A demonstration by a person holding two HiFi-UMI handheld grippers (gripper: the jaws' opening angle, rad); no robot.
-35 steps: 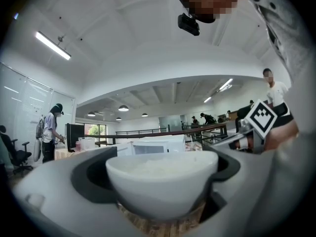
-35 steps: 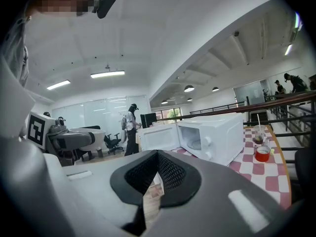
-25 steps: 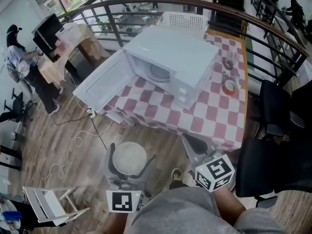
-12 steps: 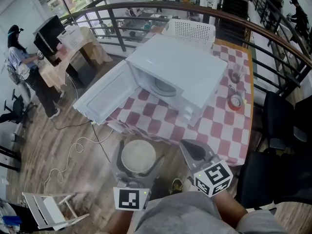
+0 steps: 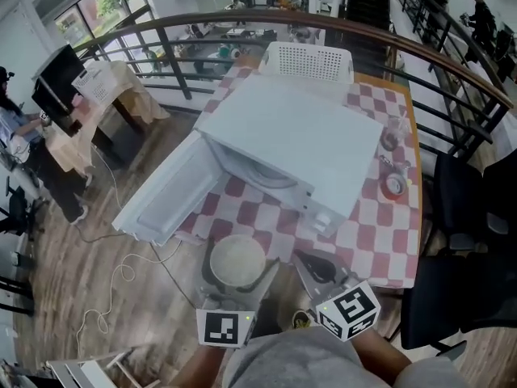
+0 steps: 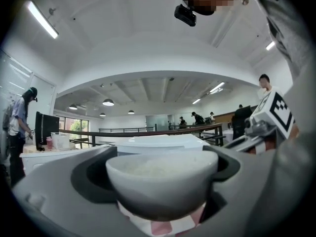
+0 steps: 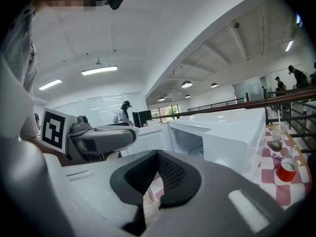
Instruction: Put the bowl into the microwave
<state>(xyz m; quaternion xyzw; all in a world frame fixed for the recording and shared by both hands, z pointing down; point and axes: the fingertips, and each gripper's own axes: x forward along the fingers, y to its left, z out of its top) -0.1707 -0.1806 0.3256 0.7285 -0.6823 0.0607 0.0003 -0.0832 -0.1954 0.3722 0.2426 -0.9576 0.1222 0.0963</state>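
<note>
The microwave door (image 5: 166,196) hangs fully open at the left, swung out past the edge of the checked surface (image 5: 367,233). Just right of it, the left claw (image 5: 240,263) grips the white bowl (image 6: 160,174) by its sides, upright, with pale contents that look like rice.

A second ago the bowl hung over the wooden floor, well short of the surface. It has since travelled forward and now sits over the near edge of the cloth, close to the mouth of the white microwave (image 5: 299,148). The glass turntable (image 5: 254,172) shows inside the cavity, with nothing on it.

So the approach looks nearly done. What remains, as I judge it, is to carry the bowl in over the sill and lower it onto the turntable. The open door sits close on the left, so the claw has little room to drift that way.

The right claw (image 5: 319,267) has advanced alongside, pinched together on nothing and taking no part. Further right, a red cup (image 5: 393,187) stands well clear.
</note>
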